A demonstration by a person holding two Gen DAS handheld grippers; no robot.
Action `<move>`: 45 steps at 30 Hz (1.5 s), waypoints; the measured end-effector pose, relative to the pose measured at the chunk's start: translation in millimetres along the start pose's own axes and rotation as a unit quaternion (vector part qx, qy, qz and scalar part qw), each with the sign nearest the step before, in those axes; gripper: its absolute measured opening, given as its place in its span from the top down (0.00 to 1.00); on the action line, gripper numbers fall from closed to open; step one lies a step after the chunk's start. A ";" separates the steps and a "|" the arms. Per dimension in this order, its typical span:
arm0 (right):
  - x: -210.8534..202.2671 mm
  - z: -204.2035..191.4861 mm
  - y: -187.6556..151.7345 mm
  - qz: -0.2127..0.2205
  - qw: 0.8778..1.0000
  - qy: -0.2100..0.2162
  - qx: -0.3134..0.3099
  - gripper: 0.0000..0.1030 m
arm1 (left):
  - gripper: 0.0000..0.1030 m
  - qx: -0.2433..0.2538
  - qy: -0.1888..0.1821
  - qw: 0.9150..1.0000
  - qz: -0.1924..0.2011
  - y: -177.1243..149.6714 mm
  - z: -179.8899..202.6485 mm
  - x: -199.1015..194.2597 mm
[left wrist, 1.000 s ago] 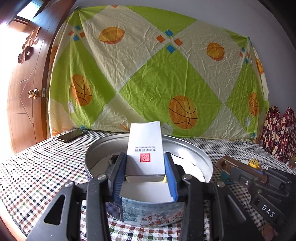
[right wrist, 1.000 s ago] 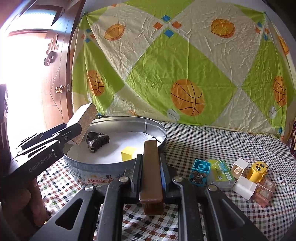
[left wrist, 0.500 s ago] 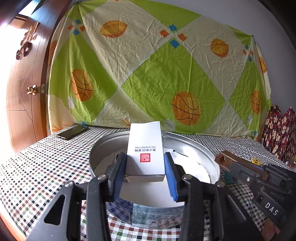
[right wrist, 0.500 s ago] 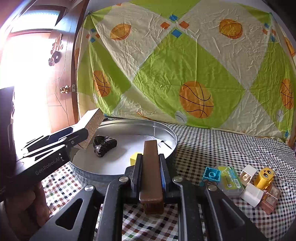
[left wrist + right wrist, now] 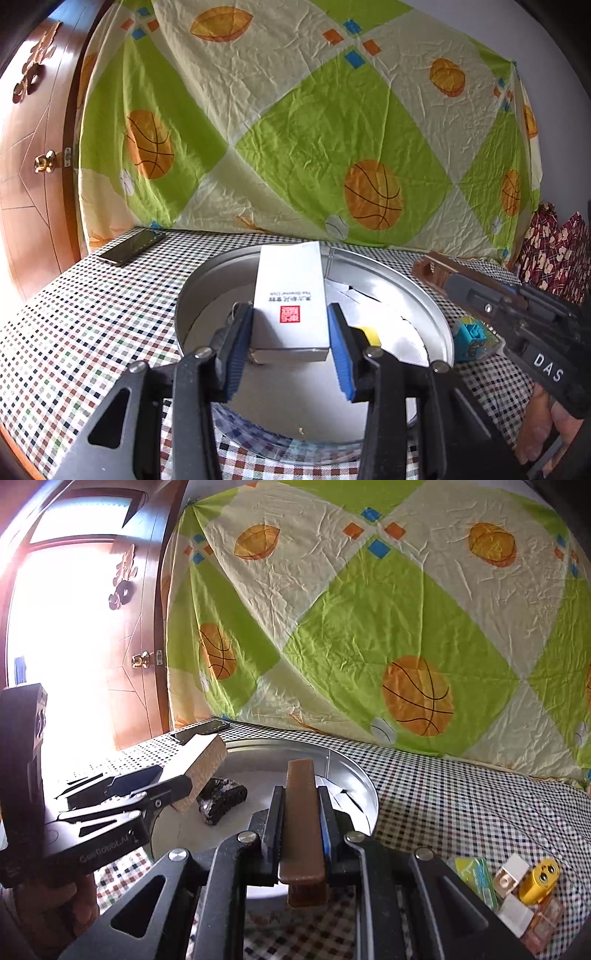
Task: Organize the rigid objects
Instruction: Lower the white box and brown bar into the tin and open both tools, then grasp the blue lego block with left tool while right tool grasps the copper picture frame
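Left gripper (image 5: 290,332) clamps white box (image 5: 290,302) above round tin (image 5: 424,291), ready for drop; right gripper (image 5: 301,834) pinches brown bar (image 5: 301,812) over tin's near rim, likewise bound inside.

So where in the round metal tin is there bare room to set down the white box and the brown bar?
Round metal tin: bare floor between black toy and near wall. Crowded right of yellow block, among white card pieces.

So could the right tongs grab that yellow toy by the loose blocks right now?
Probably not yet: the right tongs are shut on a brown bar, so nothing else fits. The yellow toy itself sits uncovered on the tablecloth.
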State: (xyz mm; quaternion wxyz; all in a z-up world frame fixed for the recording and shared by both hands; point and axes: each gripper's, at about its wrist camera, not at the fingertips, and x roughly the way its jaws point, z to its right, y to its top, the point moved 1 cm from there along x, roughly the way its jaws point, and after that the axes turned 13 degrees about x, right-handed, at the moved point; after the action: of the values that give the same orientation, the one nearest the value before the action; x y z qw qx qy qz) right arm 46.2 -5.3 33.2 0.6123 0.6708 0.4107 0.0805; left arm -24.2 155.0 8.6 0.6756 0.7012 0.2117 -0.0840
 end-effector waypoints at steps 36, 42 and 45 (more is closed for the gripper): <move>-40.2 108.7 -10.7 -0.020 0.995 -0.076 0.065 0.33 | 0.18 0.050 -0.014 0.998 -0.019 9.1 61.8 2.7; -79.8 171.5 -22.7 0.000 0.984 -0.139 0.114 0.32 | 0.18 0.083 -0.067 0.994 -0.014 9.9 129.1 2.3; -86.7 197.3 -27.9 -0.002 0.977 -0.163 0.140 0.32 | 0.18 0.104 -0.089 0.990 -0.027 8.9 159.6 10.2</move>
State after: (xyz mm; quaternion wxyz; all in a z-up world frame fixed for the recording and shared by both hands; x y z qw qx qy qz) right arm 97.8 -213.1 -4.2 0.5713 0.7532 0.3136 -0.0892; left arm 15.4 0.0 1.0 0.6127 0.7513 0.1595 -0.1862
